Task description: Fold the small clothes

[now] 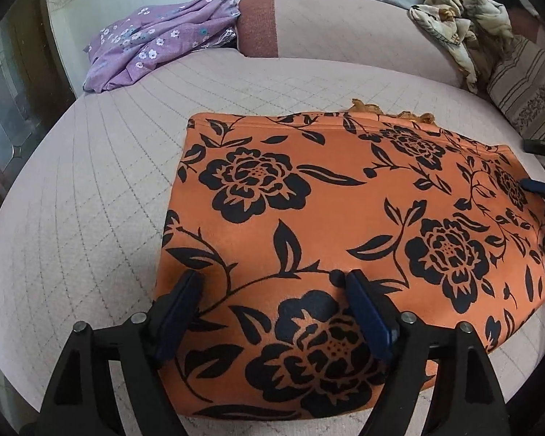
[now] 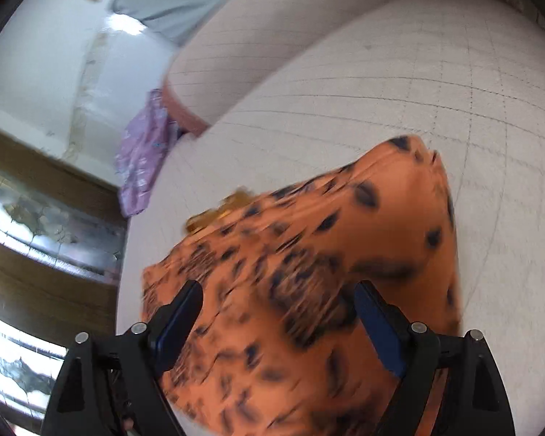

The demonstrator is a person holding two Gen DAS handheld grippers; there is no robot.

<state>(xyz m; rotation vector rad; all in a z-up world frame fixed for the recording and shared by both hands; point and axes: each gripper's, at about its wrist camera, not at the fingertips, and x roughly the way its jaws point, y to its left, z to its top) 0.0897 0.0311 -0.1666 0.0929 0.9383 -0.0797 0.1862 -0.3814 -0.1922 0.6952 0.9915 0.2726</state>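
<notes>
On the quilted beige sofa seat (image 1: pixel 91 189), the orange black-flowered cloth (image 1: pixel 309 200) lies flat for folding; left claw (image 1: pixel 272 283) and right claw (image 2: pixel 278 294) hover released above it

A home — quilted sofa (image 1: pixel 91 189), cushion (image 1: pixel 527 87)

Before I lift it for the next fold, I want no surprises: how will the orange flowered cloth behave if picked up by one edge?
The orange flowered cloth lies flat in soft layers, so it will likely droop. It looks thin, probably light. Its smooth face may slide on the quilted cover.
</notes>
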